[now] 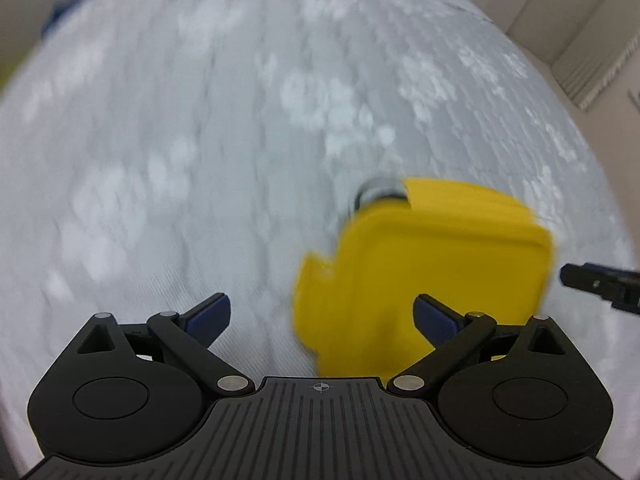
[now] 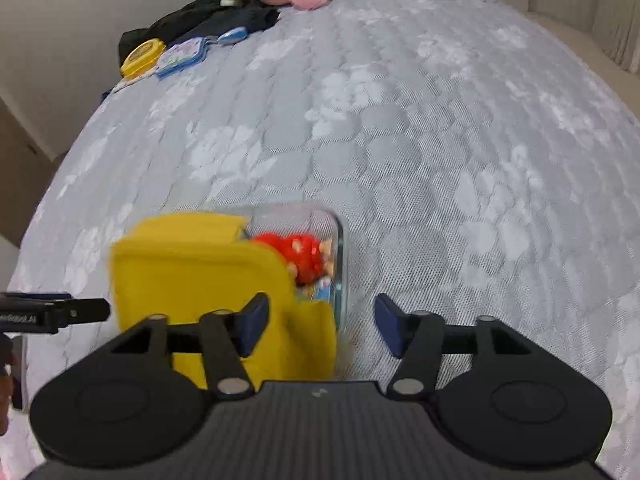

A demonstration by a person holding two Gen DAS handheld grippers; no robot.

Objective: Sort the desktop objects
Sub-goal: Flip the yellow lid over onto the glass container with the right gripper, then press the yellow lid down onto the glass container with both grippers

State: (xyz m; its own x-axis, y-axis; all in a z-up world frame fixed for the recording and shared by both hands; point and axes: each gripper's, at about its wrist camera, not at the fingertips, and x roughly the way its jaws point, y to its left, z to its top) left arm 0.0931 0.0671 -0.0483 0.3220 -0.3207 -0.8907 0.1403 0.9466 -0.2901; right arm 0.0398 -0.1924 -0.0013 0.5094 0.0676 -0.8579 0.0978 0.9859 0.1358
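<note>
On the grey quilted mattress (image 2: 400, 140), the left tool (image 1: 322, 316) is released, jaws spread, holding nothing. A yellow lid (image 2: 192, 276) lies askew over a glass container (image 2: 338, 240) holding a red toy (image 2: 304, 254). The right tool (image 2: 320, 326) is also released, just beside the container.

Quilted grey mattress (image 2: 420, 152) with a pale floral pattern and hexagonal stitching fills both views. A plain beige wall (image 2: 72, 12) rises behind its far left edge. Along the right side stand cream panels (image 1: 560, 12) with vertical seams, possibly wardrobe doors or curtain. Lighting is soft and even; the left wrist view is motion-blurred.
</note>
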